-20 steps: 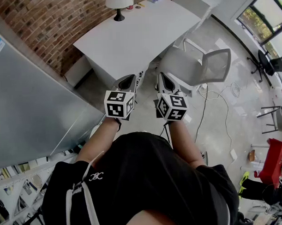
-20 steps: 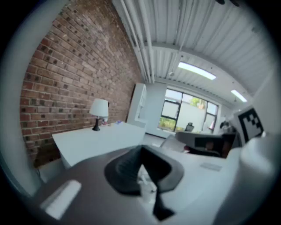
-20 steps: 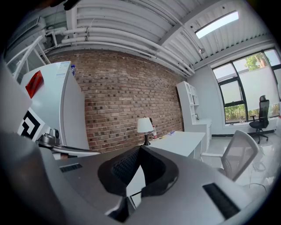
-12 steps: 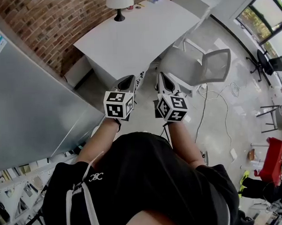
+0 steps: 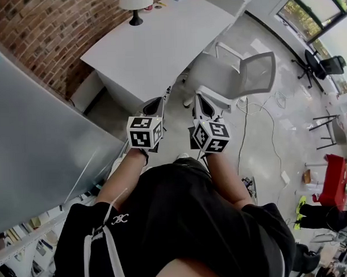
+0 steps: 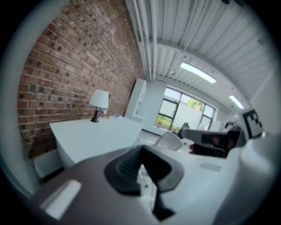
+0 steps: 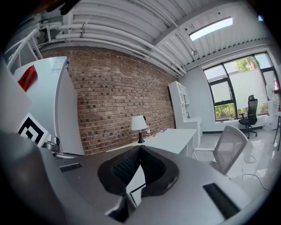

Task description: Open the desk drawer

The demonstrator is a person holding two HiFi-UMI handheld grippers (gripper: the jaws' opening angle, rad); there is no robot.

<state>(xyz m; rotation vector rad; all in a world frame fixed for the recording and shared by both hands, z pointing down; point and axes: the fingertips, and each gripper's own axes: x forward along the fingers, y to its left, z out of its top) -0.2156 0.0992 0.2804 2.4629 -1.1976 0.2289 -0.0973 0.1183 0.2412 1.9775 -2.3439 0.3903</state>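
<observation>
Brick wall (image 5: 45, 37) behind a white desk (image 5: 159, 45), lamp (image 5: 133, 3) at its far end, mesh chair (image 5: 239, 76) beside it, glossy grey floor (image 5: 265, 154). Can't make out the drawer itself. Left gripper (image 5: 154, 103) and right gripper (image 5: 200, 101) are both pinched closed on nothing, short of the desk.

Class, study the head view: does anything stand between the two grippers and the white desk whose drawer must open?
Nothing visible blocks the way. Bare floor lies between the left gripper, the right gripper and the desk. The office chair stands at the desk's right side, beside that path. The drawer itself cannot be made out.
</observation>
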